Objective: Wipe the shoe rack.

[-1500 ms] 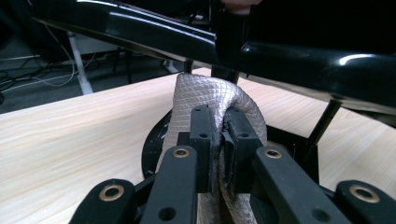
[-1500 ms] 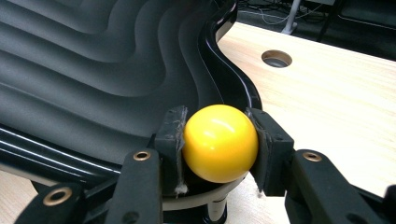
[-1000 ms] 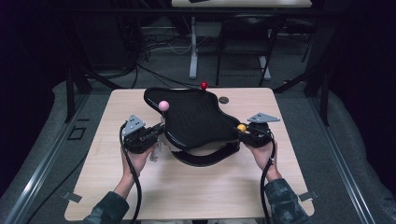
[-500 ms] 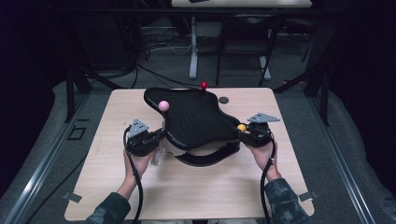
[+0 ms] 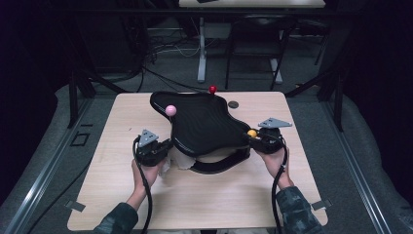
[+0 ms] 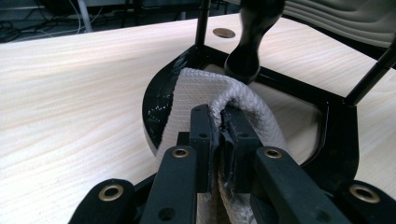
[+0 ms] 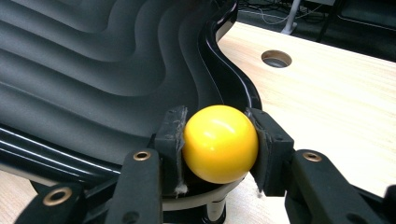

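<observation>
**Two grippers at a black wavy tray stand: one clamps a cloth, one clamps a yellow knob**

While the person's right hand (image 5: 273, 157) steadies the stand, the left gripper (image 6: 218, 127) pinches a fold of white waffle-weave cloth (image 6: 201, 88) between its closed jaws. The cloth lies on the glossy black base frame (image 6: 154, 100) of the stand, under the raised top, near the front left of the table in the high view (image 5: 176, 161).

The right gripper (image 7: 219, 142) is clenched on a round glossy yellow knob (image 7: 219, 140), its pads pressing both sides of the ball. That knob sits at the right edge of the black ridged tray top (image 5: 204, 124), a wavy-edged panel with stepped contours.

Two more ball knobs stand on the tray: a pink one (image 5: 170, 110) at the left and a red one (image 5: 213, 89) at the far edge. The whole stand rests on a light wooden table (image 5: 126, 117), with a round cable hole (image 5: 233, 104) just beyond it. Both forearms, in patterned sleeves, come in from the bottom, and a black cable trails from each gripper. The room behind is dark, with table legs and loose cables on the floor.
</observation>
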`<state>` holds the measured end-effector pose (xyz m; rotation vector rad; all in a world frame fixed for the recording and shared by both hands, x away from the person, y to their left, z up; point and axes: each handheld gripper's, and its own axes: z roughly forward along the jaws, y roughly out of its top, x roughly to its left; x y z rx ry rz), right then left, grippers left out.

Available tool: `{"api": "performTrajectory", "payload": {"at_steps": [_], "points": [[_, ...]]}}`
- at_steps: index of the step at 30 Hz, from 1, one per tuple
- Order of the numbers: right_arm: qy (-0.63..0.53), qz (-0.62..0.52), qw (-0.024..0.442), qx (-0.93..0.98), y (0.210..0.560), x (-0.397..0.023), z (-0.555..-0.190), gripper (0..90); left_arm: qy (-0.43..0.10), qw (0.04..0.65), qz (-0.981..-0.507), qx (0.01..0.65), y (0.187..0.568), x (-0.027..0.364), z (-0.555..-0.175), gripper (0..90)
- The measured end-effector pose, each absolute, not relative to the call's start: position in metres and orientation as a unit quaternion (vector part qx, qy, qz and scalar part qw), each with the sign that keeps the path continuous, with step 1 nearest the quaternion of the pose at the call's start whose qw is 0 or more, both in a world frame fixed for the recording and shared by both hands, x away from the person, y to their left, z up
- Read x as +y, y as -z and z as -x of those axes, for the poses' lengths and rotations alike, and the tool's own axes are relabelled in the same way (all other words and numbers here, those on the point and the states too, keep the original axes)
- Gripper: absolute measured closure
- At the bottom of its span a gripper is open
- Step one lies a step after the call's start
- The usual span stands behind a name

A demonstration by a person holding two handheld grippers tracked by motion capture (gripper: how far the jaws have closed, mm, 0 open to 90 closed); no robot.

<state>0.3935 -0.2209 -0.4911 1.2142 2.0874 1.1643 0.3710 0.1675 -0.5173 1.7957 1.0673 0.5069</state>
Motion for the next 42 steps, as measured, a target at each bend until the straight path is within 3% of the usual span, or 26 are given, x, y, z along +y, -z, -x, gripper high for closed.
{"api": "performTrajectory", "payload": {"at_steps": [22,32,42], "points": [[-0.422,-0.441,0.229,0.758,0.491,-0.221,-0.393,59.8,-0.151,0.408,-0.763,0.478,0.581,0.156,-0.38,82.8],[-0.421,-0.441,0.231,0.758,0.491,-0.221,-0.393,59.8,-0.146,0.412,-0.764,0.475,0.578,0.156,-0.38,83.1],[-0.42,-0.441,0.232,0.759,0.491,-0.22,-0.393,59.9,-0.162,0.444,-0.752,0.46,0.543,0.162,-0.38,83.3]]}}
